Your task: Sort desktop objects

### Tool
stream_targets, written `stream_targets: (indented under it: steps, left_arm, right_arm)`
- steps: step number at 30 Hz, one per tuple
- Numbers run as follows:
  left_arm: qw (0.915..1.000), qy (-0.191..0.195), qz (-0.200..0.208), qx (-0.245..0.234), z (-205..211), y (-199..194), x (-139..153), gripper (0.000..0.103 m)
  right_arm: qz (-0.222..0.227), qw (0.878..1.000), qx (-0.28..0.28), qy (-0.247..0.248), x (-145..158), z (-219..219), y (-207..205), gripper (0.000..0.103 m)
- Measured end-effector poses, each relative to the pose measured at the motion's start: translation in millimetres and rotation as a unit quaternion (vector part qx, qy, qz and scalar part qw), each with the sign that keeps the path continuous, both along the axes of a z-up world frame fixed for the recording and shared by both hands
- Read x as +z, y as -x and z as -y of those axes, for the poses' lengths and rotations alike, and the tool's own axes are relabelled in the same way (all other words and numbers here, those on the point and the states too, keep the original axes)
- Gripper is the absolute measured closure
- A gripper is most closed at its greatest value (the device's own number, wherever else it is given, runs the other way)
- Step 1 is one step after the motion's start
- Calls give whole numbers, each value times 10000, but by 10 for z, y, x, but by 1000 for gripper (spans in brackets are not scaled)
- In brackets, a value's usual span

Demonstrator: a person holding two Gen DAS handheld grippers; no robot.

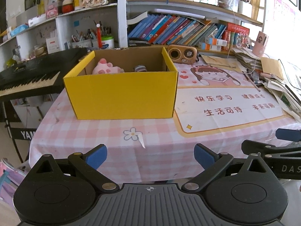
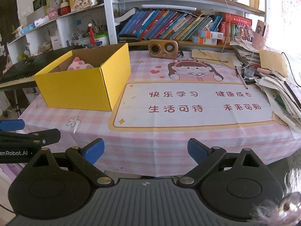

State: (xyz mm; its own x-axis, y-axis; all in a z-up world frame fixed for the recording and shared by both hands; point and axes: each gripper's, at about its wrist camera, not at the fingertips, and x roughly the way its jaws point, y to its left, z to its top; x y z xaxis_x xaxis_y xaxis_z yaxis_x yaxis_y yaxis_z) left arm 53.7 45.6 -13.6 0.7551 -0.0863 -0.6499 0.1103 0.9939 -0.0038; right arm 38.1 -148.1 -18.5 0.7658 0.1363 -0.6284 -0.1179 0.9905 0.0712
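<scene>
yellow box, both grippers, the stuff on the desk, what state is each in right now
yellow box: open-topped, upright on the tablecloth
pink plush toy: inside the box
striped item: inside the box, mostly hidden
left gripper: open, empty
right gripper: open, empty
wooden radio: upright at the back of the desk
paper pile: untidy stack at the desk's right edge

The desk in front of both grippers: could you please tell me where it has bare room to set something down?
Free: the printed mat panel between the yellow box and the paper pile, and the checked cloth strip along the near edge. Crowded: the right side with papers and pens, and the back by the wooden radio.
</scene>
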Motion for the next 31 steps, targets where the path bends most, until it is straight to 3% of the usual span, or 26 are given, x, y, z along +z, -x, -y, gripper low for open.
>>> stream_targets:
  steps: [31]
  left_arm:
    - [9999, 86, -140, -13, -71, -115, -42, 2]
  right_arm:
    - [-71, 9999, 66, 25, -16, -59, -122, 7]
